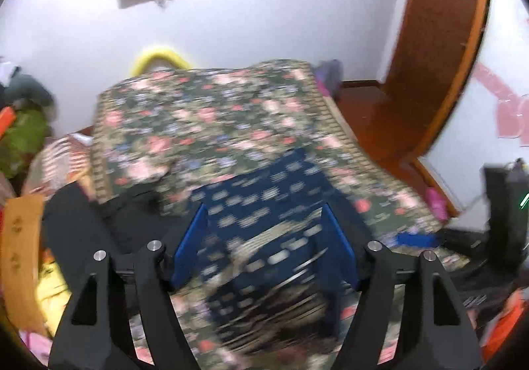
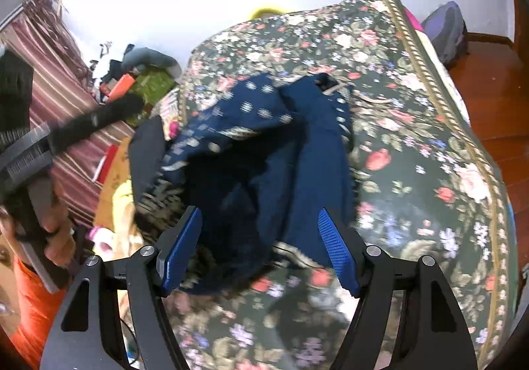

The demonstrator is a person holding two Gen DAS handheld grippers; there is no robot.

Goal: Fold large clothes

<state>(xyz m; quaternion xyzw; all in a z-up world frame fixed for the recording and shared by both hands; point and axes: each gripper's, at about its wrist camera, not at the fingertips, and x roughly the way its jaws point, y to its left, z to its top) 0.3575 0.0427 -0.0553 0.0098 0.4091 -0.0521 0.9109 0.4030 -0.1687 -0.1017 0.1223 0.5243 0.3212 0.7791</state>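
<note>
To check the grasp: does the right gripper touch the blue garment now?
Cannot tell. In the right wrist view the right gripper stands open with the blue garment between its fingers, but no view shows contact or a gap plainly.

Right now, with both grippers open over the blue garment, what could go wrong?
1. The blue garment lies bunched, so the right hand-held gripper may pinch several layers.
2. The left hand-held gripper view is motion-blurred; its grasp may miss an edge.
3. The floral bedspread beneath could get caught too.
</note>
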